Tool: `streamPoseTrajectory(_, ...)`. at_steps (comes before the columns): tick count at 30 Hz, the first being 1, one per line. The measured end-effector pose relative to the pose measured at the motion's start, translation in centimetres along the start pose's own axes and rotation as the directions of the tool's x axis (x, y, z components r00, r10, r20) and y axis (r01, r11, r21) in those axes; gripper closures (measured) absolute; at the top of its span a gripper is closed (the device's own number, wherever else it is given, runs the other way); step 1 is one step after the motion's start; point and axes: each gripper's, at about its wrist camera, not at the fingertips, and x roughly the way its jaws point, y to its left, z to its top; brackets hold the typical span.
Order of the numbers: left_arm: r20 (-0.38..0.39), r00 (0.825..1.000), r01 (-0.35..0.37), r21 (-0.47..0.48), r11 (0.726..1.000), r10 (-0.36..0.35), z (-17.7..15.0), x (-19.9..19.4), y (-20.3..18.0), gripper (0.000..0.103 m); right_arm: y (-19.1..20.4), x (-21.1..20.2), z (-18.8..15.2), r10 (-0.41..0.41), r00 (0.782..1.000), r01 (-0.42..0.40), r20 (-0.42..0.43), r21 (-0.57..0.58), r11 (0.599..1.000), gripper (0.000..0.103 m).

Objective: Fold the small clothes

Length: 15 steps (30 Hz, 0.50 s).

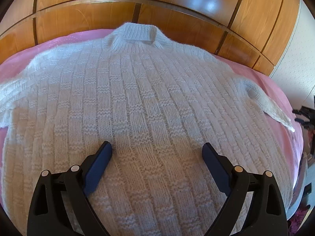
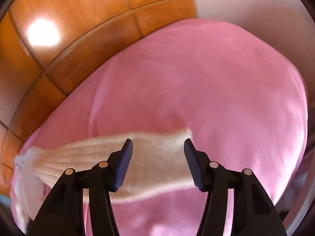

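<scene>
In the left wrist view, a white knitted sweater (image 1: 137, 102) lies spread flat on a pink bedcover (image 1: 275, 90), collar at the far end toward the wooden wardrobe (image 1: 88, 19). Its knit is chunky and slightly fuzzy, worked in long vertical ribs broken by short bands of bumpy stitches, giving a brick-like pattern. The ribbed collar (image 1: 137, 32) stands folded over. One sleeve (image 1: 267, 104) runs off the sweater's right side toward the bedcover's edge; the other reaches to the left rim of the view. The left gripper (image 1: 157, 148) hangs over the lower body of the sweater, its black arms ending in dark blue pads spread wide apart, pinching nothing. The wardrobe panels are glossy orange-brown wood with dark seams.

In the right wrist view, blurred, the sleeve (image 2: 153, 157) lies across the smooth pink bedcover (image 2: 196, 78), cream and ribbed, its cuff end just beside the right-hand pad. The right gripper (image 2: 158, 144) hovers above the sleeve, ridged blue pads held well apart, gripping nothing. The wardrobe (image 2: 78, 29) rises behind the bedcover.
</scene>
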Motion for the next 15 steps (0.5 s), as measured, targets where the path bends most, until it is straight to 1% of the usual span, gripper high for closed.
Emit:
streamPoseTrajectory(2,0.0,1.0,0.0,0.0,1.0,0.0,0.0,0.0,0.0,0.011,-2.0,-0.6,-2.0,0.104,0.994,-0.099,-0.029,0.124,0.987,0.048)
streamPoseTrajectory(3,0.0,1.0,0.001,0.0,1.0,-0.001,0.0,0.0,0.0,0.011,-2.3,-0.3,-2.9,0.143,0.989,-0.135,-0.04,0.156,0.978,0.049)
streamPoseTrajectory(4,0.0,1.0,0.0,0.001,1.0,0.0,0.1,0.0,0.0,0.011,-2.7,-0.4,-3.7,0.163,0.985,-0.152,-0.048,0.181,0.972,0.049)
streamPoseTrajectory(6,-0.001,1.0,-0.002,0.003,1.0,0.002,0.1,0.0,0.0,0.011,-2.7,1.2,-5.5,0.231,0.969,-0.203,-0.085,0.257,0.945,0.05)
streamPoseTrajectory(8,-0.001,1.0,-0.005,0.004,1.0,0.005,0.2,0.0,-0.1,0.011,-2.3,1.9,-5.6,0.226,0.973,-0.207,-0.04,0.265,0.942,0.05)
streamPoseTrajectory(9,-0.002,1.0,-0.008,0.006,1.0,0.008,0.2,0.0,-0.1,0.011,-1.9,2.5,-5.1,0.24,0.97,-0.225,-0.02,0.282,0.933,0.05)
streamPoseTrajectory(10,-0.003,1.0,-0.011,0.008,1.0,0.011,0.2,0.0,-0.2,0.011,-1.7,3.1,-4.5,0.247,0.969,-0.232,-0.017,0.292,0.928,0.05)
streamPoseTrajectory(11,-0.003,1.0,-0.012,0.01,1.0,0.013,0.2,0.0,-0.2,0.011,-0.9,3.7,-3.8,0.233,0.972,-0.218,-0.022,0.277,0.936,0.05)
streamPoseTrajectory(12,-0.004,1.0,-0.014,0.011,1.0,0.015,0.2,0.0,-0.2,0.011,-0.3,4.2,-3.2,0.212,0.977,-0.198,-0.027,0.254,0.947,0.065)
streamPoseTrajectory(13,-0.004,1.0,-0.017,0.013,1.0,0.017,0.3,0.0,-0.3,0.011,0.7,4.2,-2.3,0.173,0.984,-0.162,-0.044,0.193,0.968,0.092)
streamPoseTrajectory(14,-0.005,1.0,-0.018,0.014,1.0,0.018,0.3,0.0,-0.3,0.011,1.8,3.7,-1.6,0.143,0.989,-0.137,-0.04,0.138,0.981,0.096)
streamPoseTrajectory(15,-0.005,1.0,-0.019,0.015,1.0,0.019,0.4,0.1,-0.3,0.011,2.4,2.8,-0.6,0.134,0.991,-0.133,-0.001,0.106,0.985,0.096)
